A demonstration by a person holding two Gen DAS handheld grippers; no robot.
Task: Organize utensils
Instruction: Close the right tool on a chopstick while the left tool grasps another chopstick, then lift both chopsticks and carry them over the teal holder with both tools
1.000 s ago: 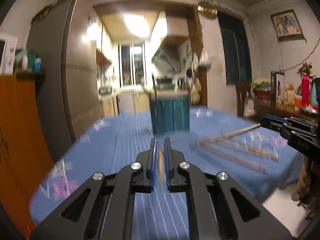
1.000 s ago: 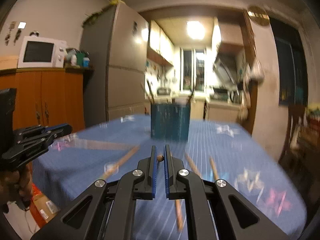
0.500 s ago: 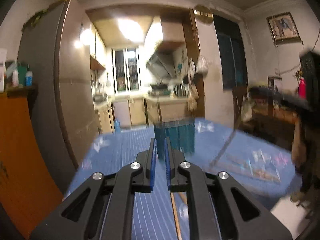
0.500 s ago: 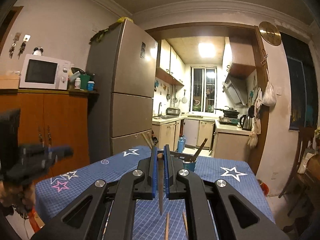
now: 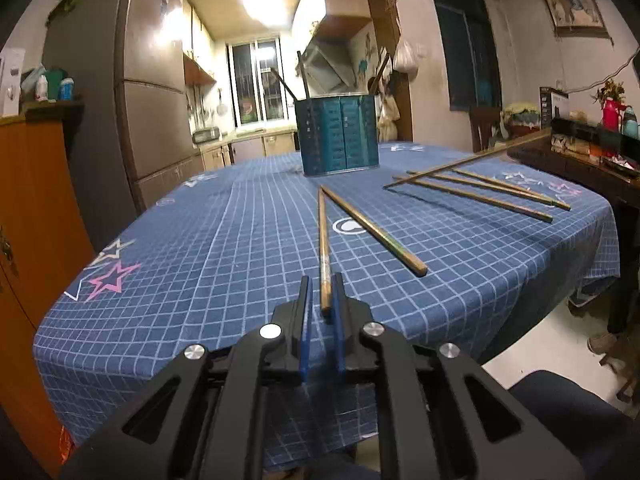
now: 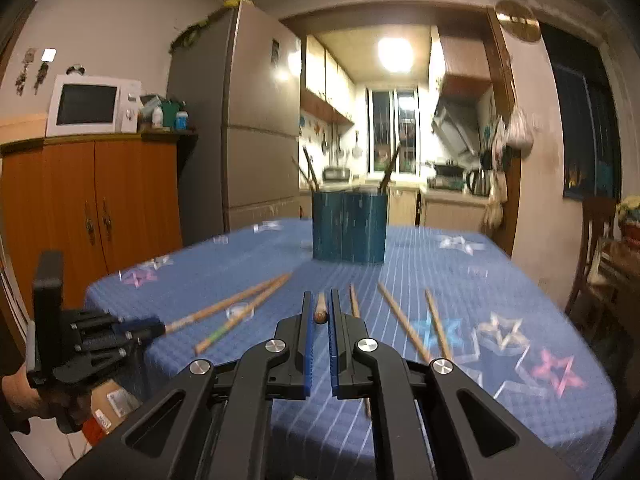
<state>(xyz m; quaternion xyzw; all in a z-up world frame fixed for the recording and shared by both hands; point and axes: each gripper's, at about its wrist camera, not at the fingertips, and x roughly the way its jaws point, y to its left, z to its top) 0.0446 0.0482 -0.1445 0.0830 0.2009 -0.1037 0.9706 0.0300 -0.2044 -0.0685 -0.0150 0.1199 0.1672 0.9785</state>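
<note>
Left wrist view
- Holder: teal utensil holder (image 5: 338, 135) stands upright on the far middle of the table (image 5: 200, 248), on a blue grid cloth.
- Holder contents: a few dark sticks lean out over its rim; what else is inside is hidden.
- Left gripper (image 5: 321, 300): its jaws have just been opening a little. A chopstick (image 5: 323, 248) lies on the cloth with its near end between the blue pads, the pads not visibly pressing it.
- Second chopstick (image 5: 374, 230): on the cloth just right of the first, far tips nearly meeting.
- Far chopsticks (image 5: 480, 192): a loose group at the right, well apart from the holder; one is raised off the cloth toward the right edge.
- Only here: framed picture (image 5: 572, 8) and a cluttered side table at the right.

Right wrist view
- Holder (image 6: 349, 227): same place, blurred, sticks leaning out at both sides.
- Right gripper (image 6: 320, 314): jaws closed together on the butt end of a held chopstick (image 6: 321, 309), which points straight ahead.
- Left gripper (image 6: 148, 328): seen from the side at the left, at the ends of two chopsticks.
- Only here: microwave (image 6: 94, 105) on an orange cabinet, and a hand (image 6: 24, 394) holding the left tool.
</note>
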